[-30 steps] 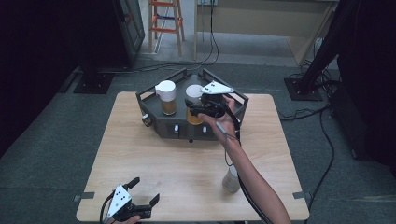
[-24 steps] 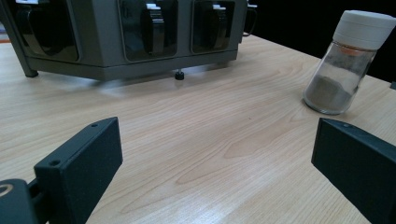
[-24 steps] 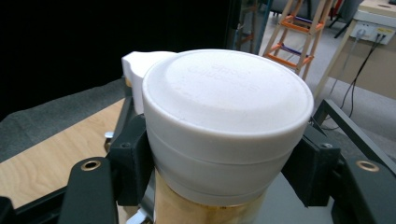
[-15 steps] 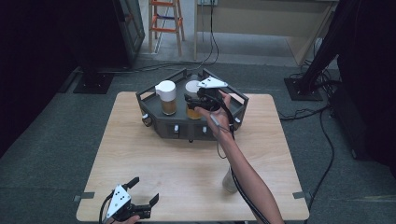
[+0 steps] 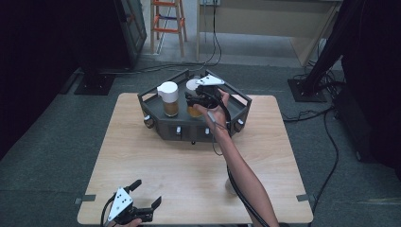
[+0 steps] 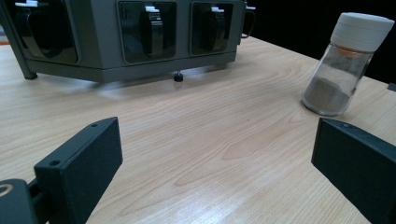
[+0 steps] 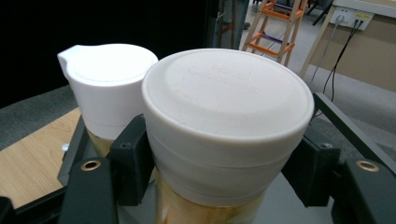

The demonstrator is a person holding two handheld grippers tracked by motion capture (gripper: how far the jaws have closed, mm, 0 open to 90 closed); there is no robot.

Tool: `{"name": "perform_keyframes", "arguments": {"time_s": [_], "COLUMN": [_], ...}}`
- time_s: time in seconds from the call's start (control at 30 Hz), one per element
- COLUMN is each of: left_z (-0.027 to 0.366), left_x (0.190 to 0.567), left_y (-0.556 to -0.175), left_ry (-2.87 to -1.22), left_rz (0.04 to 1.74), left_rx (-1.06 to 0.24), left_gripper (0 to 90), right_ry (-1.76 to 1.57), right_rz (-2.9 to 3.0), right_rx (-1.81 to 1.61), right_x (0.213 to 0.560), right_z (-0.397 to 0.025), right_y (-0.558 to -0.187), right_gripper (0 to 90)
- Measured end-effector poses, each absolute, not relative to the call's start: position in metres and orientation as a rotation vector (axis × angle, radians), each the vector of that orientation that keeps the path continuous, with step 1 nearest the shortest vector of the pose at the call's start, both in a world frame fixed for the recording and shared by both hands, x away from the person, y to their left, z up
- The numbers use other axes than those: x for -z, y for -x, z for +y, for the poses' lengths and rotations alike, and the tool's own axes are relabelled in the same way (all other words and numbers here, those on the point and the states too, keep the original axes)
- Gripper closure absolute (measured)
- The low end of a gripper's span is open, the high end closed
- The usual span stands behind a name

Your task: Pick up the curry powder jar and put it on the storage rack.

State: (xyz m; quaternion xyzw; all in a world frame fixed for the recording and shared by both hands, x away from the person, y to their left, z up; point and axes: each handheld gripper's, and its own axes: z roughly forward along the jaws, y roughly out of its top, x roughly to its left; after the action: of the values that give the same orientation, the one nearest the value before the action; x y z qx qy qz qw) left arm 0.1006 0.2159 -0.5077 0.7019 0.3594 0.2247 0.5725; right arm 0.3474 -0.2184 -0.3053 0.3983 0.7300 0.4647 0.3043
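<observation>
Two jars stand on the grey rack [image 5: 239, 109] at the desk's [image 5: 156, 161] far edge. The right hand-held gripper [image 7: 219, 172] clamps the nearer white-lidded jar [image 7: 227, 121] beneath its lid. The left hand-held gripper [image 6: 219, 177] hangs wide open over the desk's near edge, well apart.

High view: bench [image 5: 189, 161] lit evenly from above, surround dark, upper left and right of frame near black; picture soft, low detail. Soft shadow under rack [image 5: 194, 130]. Left gripper view: bench wood sharp mid-frame, pale sheen at bottom centre; near tongs [image 6: 224, 177] slightly blurred; upper right black behind jar [image 6: 345, 65]. Right gripper view: lid [image 7: 229, 107] bright, softly shaded below rim; ladder [image 7: 275, 23] out of focus; upper left black.
</observation>
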Motion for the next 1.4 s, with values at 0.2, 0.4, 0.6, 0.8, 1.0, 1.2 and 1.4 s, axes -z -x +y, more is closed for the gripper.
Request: {"name": "perform_keyframes", "arguments": {"time_s": [0.2, 0.4, 0.6, 0.8, 1.0, 1.2, 1.4], "left_z": [0.216, 0.216, 0.216, 0.216, 0.216, 0.216, 0.216], "left_x": [0.508, 0.508, 0.507, 0.508, 0.508, 0.507, 0.507], "left_y": [-0.101, -0.1, -0.1, -0.1, -0.1, -0.1, -0.099], "left_ry": [-1.645, -1.644, -1.645, -1.644, -1.644, -1.643, -1.643], "left_rz": [0.84, 0.839, 0.838, 0.839, 0.84, 0.837, 0.835], "left_rx": [-0.525, -0.527, -0.528, -0.528, -0.528, -0.531, -0.534], "left_gripper": [1.7, 1.7, 1.7, 1.7, 1.7, 1.7, 1.7], "right_ry": [-1.078, -1.094, -1.112, -1.107, -1.107, -1.102, -1.101], "right_rz": [1.931, 1.935, 1.93, 1.935, 1.93, 1.931, 1.917], "right_rx": [-1.225, -1.217, -1.218, -1.214, -1.218, -1.214, -1.214], "right_x": [0.31, 0.314, 0.318, 0.321, 0.324, 0.325, 0.327], "right_z": [-0.214, -0.209, -0.207, -0.206, -0.205, -0.204, -0.201], "right_y": [-0.353, -0.358, -0.361, -0.362, -0.362, -0.361, -0.359], "right_gripper": [33.8, 33.8, 33.8, 33.8, 33.8, 33.8, 33.7]}}
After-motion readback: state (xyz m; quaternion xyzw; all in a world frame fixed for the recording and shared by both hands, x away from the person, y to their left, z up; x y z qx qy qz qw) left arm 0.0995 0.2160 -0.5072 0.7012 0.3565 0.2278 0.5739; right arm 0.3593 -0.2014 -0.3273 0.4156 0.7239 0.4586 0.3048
